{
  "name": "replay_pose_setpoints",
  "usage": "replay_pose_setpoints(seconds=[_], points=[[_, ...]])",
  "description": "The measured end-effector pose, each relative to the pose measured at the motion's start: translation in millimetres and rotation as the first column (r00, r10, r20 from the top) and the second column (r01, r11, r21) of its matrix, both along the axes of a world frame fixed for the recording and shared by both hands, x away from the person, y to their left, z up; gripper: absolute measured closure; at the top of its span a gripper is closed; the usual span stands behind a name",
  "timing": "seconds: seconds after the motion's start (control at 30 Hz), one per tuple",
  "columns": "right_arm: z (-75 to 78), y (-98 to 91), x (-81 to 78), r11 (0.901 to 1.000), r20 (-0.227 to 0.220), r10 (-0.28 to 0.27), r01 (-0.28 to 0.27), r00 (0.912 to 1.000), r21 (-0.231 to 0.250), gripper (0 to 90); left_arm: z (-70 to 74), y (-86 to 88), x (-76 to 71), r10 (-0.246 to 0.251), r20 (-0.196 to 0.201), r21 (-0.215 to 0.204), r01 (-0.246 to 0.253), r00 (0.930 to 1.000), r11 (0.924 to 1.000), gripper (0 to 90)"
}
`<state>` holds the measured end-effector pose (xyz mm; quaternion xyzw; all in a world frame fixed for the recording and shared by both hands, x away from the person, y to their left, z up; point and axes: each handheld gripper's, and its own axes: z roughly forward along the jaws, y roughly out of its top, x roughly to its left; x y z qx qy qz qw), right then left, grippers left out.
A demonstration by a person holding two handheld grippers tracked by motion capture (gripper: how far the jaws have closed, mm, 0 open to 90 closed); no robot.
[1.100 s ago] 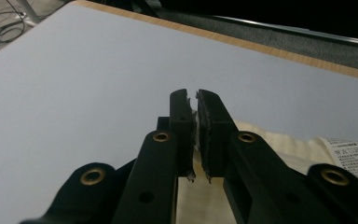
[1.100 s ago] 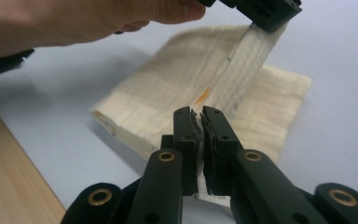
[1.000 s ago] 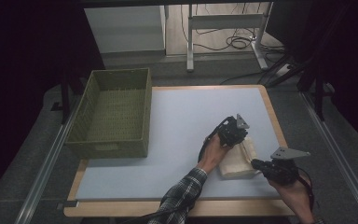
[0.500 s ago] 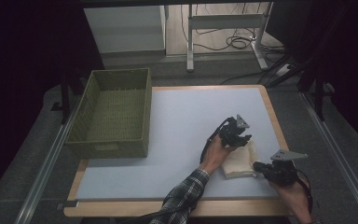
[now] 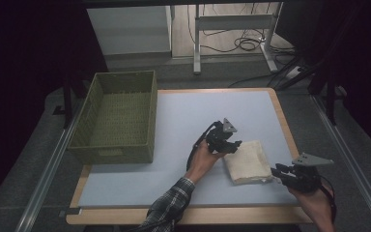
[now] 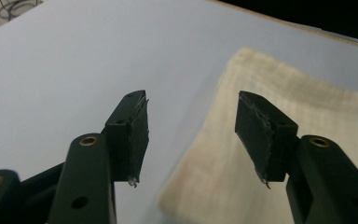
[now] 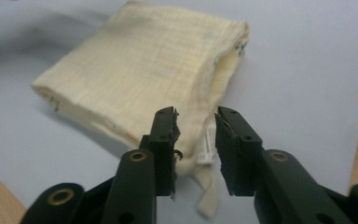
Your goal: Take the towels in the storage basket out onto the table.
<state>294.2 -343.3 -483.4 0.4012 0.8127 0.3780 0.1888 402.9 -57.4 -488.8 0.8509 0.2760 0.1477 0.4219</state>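
Folded cloth (image 5: 245, 161) released: left gripper (image 5: 228, 145) at its 10 o'clock corner, right gripper (image 5: 281, 172) at 4 o'clock, jaws just opening, empty; we withdraw without snagging folds.

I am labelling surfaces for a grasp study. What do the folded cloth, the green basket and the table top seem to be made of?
Folded cloth: probably soft cotton gauze, cream and matte; a fine crinkled weave and a small sewn label show.
Green basket: seems woven fibre or plastic strips, olive and matte; a regular mesh shows in walls and floor.
Table top: a smooth pale blue mat, faintly glossy, over a board with a wood-look edge.
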Motion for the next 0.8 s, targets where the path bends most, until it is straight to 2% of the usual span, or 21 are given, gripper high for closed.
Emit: replay_pose_setpoints(seconds=[0.13, 0.23, 0.3, 0.4, 0.53, 0.57, 0.7, 0.8], points=[[1.5, 9.5, 11.0, 0.9999, -0.018, 0.0, -0.001, 0.9998, -0.016, 59.8, -9.1, 12.7, -0.3, 0.012, -0.049, 0.0, -0.012, 0.9988, 0.9999, 44.5], [-7.3, 15.6, 19.3, 0.9991, -0.051, -0.012, 0.01, 0.9986, -0.042, 57.4, -21.4, 17.3, 1.0, 0.032, -0.078, 0.012, -0.031, 0.9965, 0.9994, 44.7], [-14.0, 16.9, 22.1, 0.9982, -0.07, -0.022, 0.018, 0.9973, -0.057, 56.6, -28.5, 19.9, 2.8, 0.044, -0.101, 0.003, -0.044, 0.9939, 0.999, 44.7], [-21.5, 15.1, 22.8, 0.9981, -0.106, -0.031, 0.025, 0.9938, -0.056, 50.8, -35.3, 21.5, 5.8, 0.048, -0.122, -0.002, -0.049, 0.9914, 0.9988, 44.6], [-26.4, 13.1, 19.2, 0.9988, -0.15, -0.034, 0.028, 0.9882, -0.04, 45.2, -40.4, 19.1, 7.4, 0.043, -0.129, 0.021, -0.041, 0.9907, 0.9989, 44.7], [-27.2, 13.4, 18.3, 0.9987, -0.149, -0.035, 0.029, 0.9882, -0.043, 44.6, -41.3, 18.6, 7.4, 0.045, -0.132, 0.026, -0.042, 0.9902, 0.9988, 44.6], [-30.0, 17.1, 16.3, 0.999, -0.165, -0.034, 0.029, 0.9858, -0.033, 44.9, -42.9, 21.7, 10.3, 0.048, -0.169, 0.018, -0.045, 0.9845, 0.9988, 44.2], [-29.7, 19.9, 15.3, 0.9993, -0.18, -0.035, 0.031, 0.983, -0.023, 53.6, -42.9, 22.7, 11.0, 0.034, -0.169, 0.023, -0.031, 0.985, 0.9993, 44.1]])
